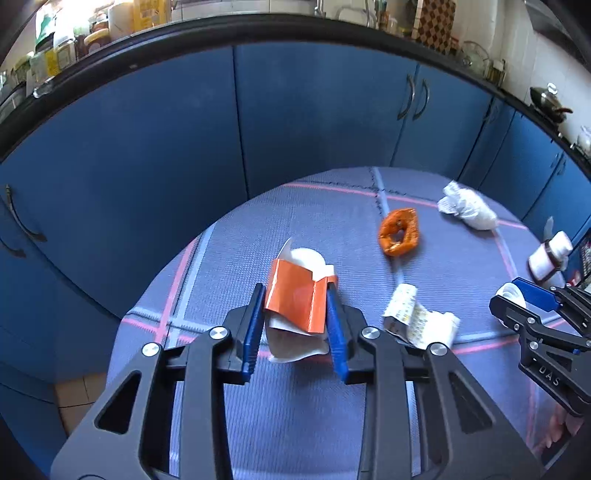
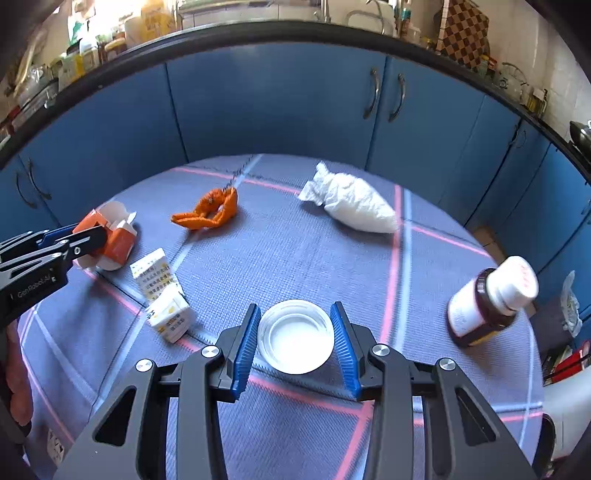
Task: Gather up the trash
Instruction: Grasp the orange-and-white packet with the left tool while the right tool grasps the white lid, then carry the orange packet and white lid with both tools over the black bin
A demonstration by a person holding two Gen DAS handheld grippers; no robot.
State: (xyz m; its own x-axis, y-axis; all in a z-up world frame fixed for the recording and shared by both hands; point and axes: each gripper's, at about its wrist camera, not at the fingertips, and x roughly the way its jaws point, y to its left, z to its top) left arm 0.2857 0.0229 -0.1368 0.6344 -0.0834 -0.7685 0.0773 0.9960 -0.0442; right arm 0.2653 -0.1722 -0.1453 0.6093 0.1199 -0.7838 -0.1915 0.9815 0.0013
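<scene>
My left gripper (image 1: 295,295) is shut on a torn orange-and-white carton (image 1: 295,299), held just above the blue table mat (image 1: 295,406); it also shows in the right wrist view (image 2: 118,240). My right gripper (image 2: 295,314) is shut on a white plastic lid (image 2: 295,336), open side up. On the mat lie an orange peel ring (image 1: 399,232) (image 2: 210,213), a crumpled white tissue (image 1: 467,206) (image 2: 351,205), a crushed white-and-yellow medicine box (image 1: 413,317) (image 2: 162,295) and a brown pill bottle with a white cap (image 2: 491,302) (image 1: 550,254).
Blue kitchen cabinets (image 2: 277,103) curve behind the round table, under a dark countertop (image 2: 295,31) crowded with jars and bottles. The table's far edge (image 2: 258,157) drops off toward the cabinets. Tiled floor (image 1: 79,391) shows at the left.
</scene>
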